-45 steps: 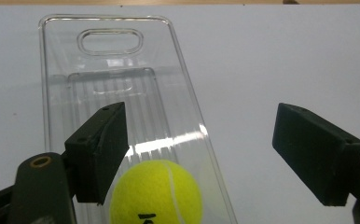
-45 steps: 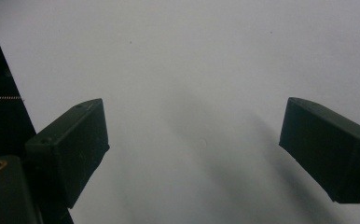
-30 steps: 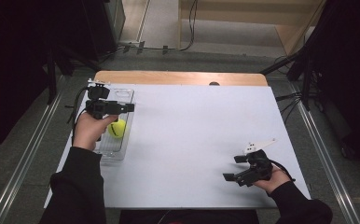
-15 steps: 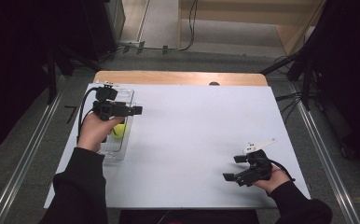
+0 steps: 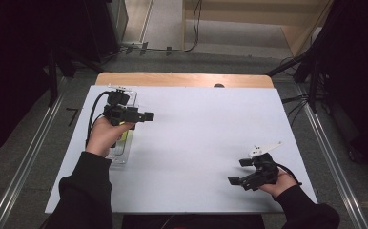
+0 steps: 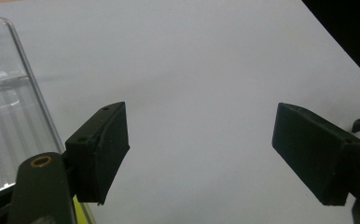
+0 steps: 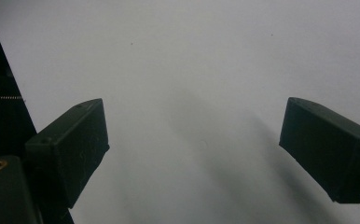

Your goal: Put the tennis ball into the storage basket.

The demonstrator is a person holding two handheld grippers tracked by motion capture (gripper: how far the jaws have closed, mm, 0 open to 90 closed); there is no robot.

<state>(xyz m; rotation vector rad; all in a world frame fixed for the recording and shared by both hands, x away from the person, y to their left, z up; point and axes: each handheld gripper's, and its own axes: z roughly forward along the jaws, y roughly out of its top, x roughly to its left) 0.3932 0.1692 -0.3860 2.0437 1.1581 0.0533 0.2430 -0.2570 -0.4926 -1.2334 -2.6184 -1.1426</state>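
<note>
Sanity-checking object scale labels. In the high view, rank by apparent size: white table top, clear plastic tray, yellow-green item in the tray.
1. White table top, largest by far.
2. Clear plastic tray, a narrow strip at the table's left, partly hidden by the left hand.
3. Yellow-green item, smallest; just a sliver shows beside the hand, so its full size is unsure.

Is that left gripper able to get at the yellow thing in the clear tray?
Probably yes. The left gripper hangs open and empty beside the clear tray, whose top looks open; the yellow thing lies just under the hand, so it must turn back and down.
</note>
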